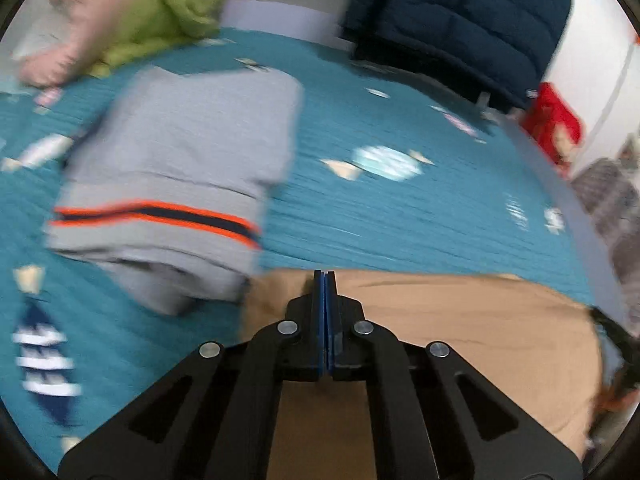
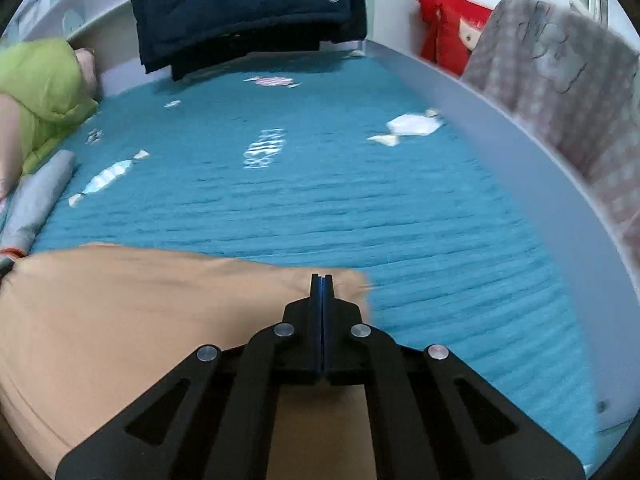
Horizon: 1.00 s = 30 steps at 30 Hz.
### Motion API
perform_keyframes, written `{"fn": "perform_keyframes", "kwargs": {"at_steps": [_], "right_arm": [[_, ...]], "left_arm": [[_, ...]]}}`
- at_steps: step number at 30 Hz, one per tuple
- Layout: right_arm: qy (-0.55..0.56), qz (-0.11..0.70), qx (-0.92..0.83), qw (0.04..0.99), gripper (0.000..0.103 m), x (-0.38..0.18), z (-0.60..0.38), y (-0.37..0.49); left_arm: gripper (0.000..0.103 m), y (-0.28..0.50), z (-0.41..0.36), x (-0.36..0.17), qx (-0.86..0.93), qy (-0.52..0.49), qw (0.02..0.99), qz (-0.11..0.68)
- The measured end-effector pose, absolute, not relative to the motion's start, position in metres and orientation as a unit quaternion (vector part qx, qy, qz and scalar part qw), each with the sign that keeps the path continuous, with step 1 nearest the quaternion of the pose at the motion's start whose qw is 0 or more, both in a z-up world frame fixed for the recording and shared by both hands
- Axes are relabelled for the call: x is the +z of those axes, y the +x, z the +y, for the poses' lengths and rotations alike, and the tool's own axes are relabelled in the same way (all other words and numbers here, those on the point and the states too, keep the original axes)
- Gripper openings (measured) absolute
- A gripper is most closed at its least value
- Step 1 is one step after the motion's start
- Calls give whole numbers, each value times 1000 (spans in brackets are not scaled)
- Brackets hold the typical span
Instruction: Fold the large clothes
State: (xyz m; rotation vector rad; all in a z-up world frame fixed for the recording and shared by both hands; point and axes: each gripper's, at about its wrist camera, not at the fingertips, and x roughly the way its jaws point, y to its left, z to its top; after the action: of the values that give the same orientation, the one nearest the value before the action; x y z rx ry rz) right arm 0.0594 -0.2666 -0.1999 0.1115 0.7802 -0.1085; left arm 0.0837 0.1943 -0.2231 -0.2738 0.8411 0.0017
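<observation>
A tan garment (image 1: 460,320) lies spread on the teal bed sheet (image 1: 400,220) beneath both grippers. My left gripper (image 1: 325,274) is shut, its blue pads pressed together at the garment's far edge, where the cloth puckers. Seen from the right wrist, the tan garment (image 2: 140,300) fills the lower left. My right gripper (image 2: 322,278) is shut on that same far edge, close to its right corner. A folded grey garment (image 1: 180,168) with an orange and navy stripe lies just left of the left gripper, and its end shows as a grey roll (image 2: 40,196).
A navy quilted jacket (image 2: 240,8) hangs over the bed's far end. Green bedding (image 2: 44,80) is heaped at the far left. A grey bed rail (image 2: 500,128) runs along the right, with a checked blanket (image 2: 560,80) and a red item (image 2: 448,32) behind it.
</observation>
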Motion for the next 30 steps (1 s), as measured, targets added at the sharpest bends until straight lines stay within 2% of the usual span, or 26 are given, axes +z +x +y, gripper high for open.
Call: {"fn": "perform_keyframes", "kwargs": {"at_steps": [2, 5, 9, 12, 14, 16, 18, 20, 27, 28, 30], "right_arm": [[91, 360, -51, 927, 3, -183, -273, 46], [89, 334, -16, 938, 3, -163, -249, 30], [108, 349, 121, 923, 5, -161, -172, 23], [79, 380, 168, 906, 5, -186, -127, 19], [55, 397, 169, 900, 4, -206, -114, 16], [44, 413, 156, 896, 0, -229, -121, 12], [97, 408, 137, 898, 0, -235, -156, 6], [126, 398, 98, 903, 0, -231, -187, -2], [93, 391, -53, 914, 0, -219, -262, -39], [75, 394, -88, 912, 6, -215, -267, -44], [93, 392, -89, 911, 6, -209, -275, -55]], "left_arm": [[3, 76, 195, -208, -3, -117, 907, 405], [3, 64, 176, -187, -29, -108, 912, 395], [3, 50, 121, -171, -116, -127, 905, 388], [3, 41, 80, -186, -175, -146, 881, 414], [3, 34, 58, -215, -174, -111, 871, 446], [2, 25, 59, -239, -174, -107, 872, 445], [2, 17, 75, -246, -182, -131, 870, 440], [2, 9, 93, -241, -153, -131, 879, 433], [2, -25, 146, -228, -41, -76, 900, 427], [2, -29, 154, -226, -26, -74, 900, 430], [2, -38, 163, -219, 10, -61, 901, 430]]}}
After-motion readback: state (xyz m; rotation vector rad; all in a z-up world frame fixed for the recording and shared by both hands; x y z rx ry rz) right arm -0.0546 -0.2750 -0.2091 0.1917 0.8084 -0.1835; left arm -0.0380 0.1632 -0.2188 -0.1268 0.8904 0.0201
